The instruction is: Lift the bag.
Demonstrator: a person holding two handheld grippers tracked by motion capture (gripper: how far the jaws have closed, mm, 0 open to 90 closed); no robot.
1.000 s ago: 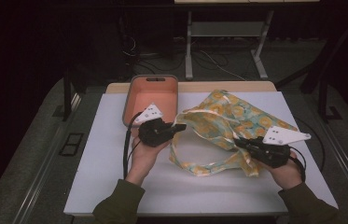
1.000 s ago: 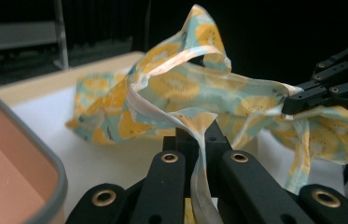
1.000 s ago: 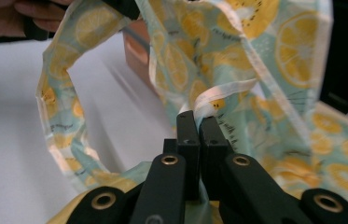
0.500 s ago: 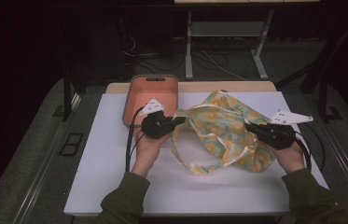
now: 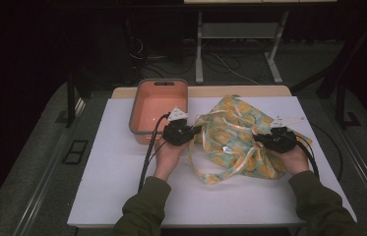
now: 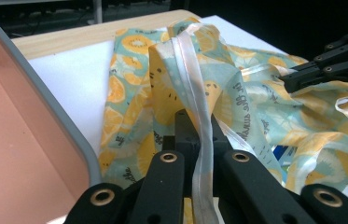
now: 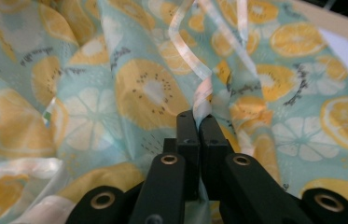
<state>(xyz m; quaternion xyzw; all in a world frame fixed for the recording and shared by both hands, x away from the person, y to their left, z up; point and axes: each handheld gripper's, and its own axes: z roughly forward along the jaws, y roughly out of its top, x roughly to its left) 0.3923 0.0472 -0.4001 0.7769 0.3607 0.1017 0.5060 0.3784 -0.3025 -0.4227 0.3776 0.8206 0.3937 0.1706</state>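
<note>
Cloth [image 5: 242, 142], citrus print with pale ribbon trim, lies crumpled on the white mat [image 5: 122, 187], right of centre. Left gripper [image 5: 191, 132] is clamped on the ribbon edge at the cloth's 9 o'clock; right gripper [image 5: 259, 142] is clamped on a ribbon at its 3 o'clock. Orange tub [image 5: 159, 105] sits at the cloth's 10 o'clock.

My worktop [image 5: 122, 196] carries a tub [image 5: 137, 115] at its far left and a cloth [image 5: 235, 132] spread to the right of the tub, past the middle. My left gripper [image 5: 193, 132] sits between the tub and the cloth's left edge, just beside the tub's near corner. My right gripper [image 5: 259, 142] rests on the cloth's right part, well apart from the left one, cloth between them.
</note>
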